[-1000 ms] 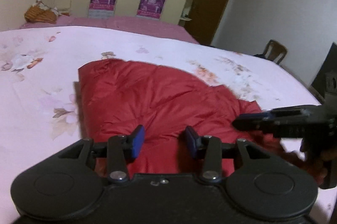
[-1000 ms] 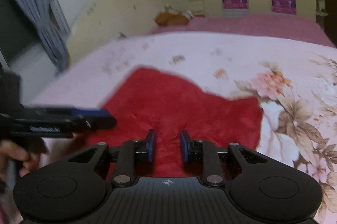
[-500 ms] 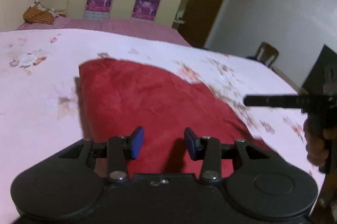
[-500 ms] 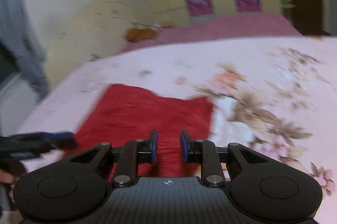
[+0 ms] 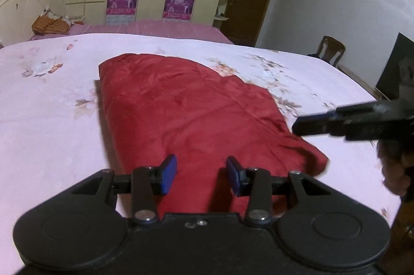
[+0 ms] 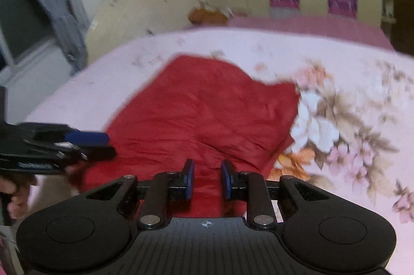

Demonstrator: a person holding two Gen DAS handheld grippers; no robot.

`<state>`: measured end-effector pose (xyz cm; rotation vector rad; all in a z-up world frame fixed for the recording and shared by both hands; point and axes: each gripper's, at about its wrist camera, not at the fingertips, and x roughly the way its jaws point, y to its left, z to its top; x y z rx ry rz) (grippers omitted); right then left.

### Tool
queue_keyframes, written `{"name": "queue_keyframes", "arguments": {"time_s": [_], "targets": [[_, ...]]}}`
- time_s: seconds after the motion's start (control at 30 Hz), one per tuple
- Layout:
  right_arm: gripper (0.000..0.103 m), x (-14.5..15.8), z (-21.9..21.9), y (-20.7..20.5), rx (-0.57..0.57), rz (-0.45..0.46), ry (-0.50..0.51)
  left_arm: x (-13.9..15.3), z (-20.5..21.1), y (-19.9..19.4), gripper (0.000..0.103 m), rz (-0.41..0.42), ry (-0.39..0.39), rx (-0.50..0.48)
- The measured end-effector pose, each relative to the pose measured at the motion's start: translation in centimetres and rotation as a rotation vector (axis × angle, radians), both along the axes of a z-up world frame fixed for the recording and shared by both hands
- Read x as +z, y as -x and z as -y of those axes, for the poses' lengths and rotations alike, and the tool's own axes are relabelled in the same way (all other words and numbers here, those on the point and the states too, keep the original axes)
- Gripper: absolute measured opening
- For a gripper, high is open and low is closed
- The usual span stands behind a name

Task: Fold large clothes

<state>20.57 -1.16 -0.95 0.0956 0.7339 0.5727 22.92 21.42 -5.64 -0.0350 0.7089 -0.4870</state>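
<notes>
1. The red garment (image 5: 191, 117) lies folded into a thick oblong on the pink floral bedspread (image 5: 51, 120), near the edge of the bed where the person stands; its far end reaches toward the middle of the bed

2. The left gripper (image 5: 201, 175) hovers over the near end of the garment with its blue pads apart and nothing between them, only red cloth seen below the gap

3. The right gripper (image 6: 206, 178) hangs over the near end too, its pads set closer together yet with a clear gap, and it grips nothing; in the left wrist view it shows side-on at the right, off the garment's right edge

4. The cloth looks puffy and quilted, with a slight sheen, so I would judge it soft, light for its bulk and rather slippery; a padded thing like this tends to spring open once let go

5. The right side is uneven, with a stepped edge and a loose corner (image 5: 314, 158) poking out near the bed's edge

6. For another fold I would pinch the two near corners, taking all layers at once through the thickness, since a shallow bite on the top layer alone may slide off or peel the stack apart

7. Whether the folding is finished I cannot tell
</notes>
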Motion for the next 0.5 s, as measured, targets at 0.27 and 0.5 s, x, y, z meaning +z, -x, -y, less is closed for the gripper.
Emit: {"name": "queue_keyframes", "arguments": {"time_s": [0.27,0.5], "targets": [[0.024,-2.4,-1.9,4.2,0.054,-0.012,0.097,-1.0,0.9,3.2,0.041,0.007,-0.022,0.079],[0.024,-4.1,-2.1,4.3,0.025,-0.011,0.114,-2.1,1.1,3.1,0.043,0.015,-0.063,0.091]]}}
